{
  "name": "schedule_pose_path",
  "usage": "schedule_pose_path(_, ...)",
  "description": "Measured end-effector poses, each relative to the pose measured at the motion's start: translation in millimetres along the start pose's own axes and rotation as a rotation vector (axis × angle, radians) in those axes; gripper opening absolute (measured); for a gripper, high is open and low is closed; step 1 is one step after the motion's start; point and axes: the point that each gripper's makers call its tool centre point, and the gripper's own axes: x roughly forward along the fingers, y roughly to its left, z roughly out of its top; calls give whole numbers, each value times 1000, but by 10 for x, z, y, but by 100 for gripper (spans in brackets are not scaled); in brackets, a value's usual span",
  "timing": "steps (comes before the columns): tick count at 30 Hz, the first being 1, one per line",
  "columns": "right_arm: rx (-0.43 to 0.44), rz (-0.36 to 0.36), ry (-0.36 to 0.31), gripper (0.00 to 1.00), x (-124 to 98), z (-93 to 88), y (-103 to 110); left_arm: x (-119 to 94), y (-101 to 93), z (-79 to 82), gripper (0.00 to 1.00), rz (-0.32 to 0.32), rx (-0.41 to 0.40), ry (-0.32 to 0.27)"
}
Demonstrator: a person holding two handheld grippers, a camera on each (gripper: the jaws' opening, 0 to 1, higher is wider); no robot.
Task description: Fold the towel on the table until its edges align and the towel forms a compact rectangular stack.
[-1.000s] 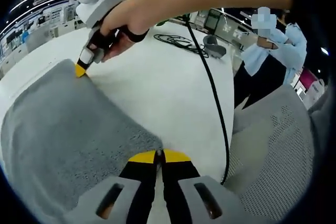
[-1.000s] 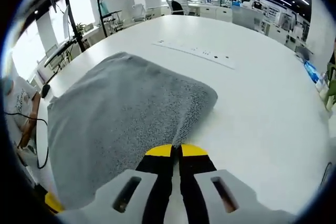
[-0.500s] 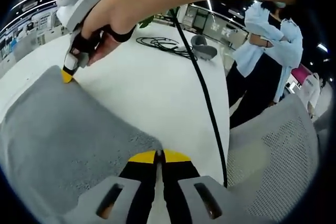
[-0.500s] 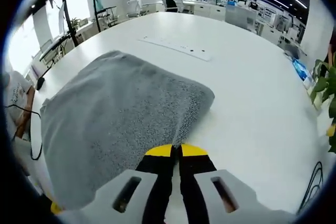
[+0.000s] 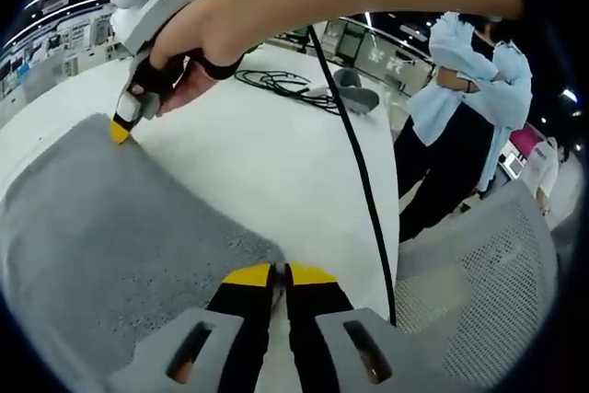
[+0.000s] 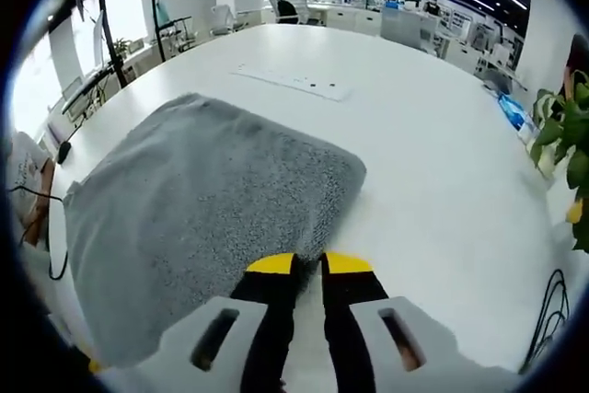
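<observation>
- The grey towel point(image 6: 193, 200) lies folded flat on your white bench point(image 6: 433, 154).
- Your left hand-held gripper point(image 5: 279, 273) has its jaws closed, pinching a near towel corner.
- Your right hand-held gripper point(image 6: 308, 264) has its jaws slightly parted at the towel's edge; grip uncertain.
- A black cable point(image 5: 354, 154) crosses the bench; a mesh chair point(image 5: 479, 283) stands beside it.

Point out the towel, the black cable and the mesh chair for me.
towel point(image 6: 202, 200), right gripper view, middle of its grey top face
black cable point(image 5: 361, 172), left gripper view, midway along its run across the table
mesh chair point(image 5: 479, 283), left gripper view, on the perforated back
</observation>
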Motion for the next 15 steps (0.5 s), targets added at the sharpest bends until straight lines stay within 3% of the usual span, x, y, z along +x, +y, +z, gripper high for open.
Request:
schedule_pose_path(4, 33, 7, -14, 12, 8, 32, -47, 39, -31, -65, 20, 20, 23, 18)
schedule_pose_path(15, 54, 23, 6, 16, 74, -53, -35, 102, 19, -54, 21, 64, 30, 19)
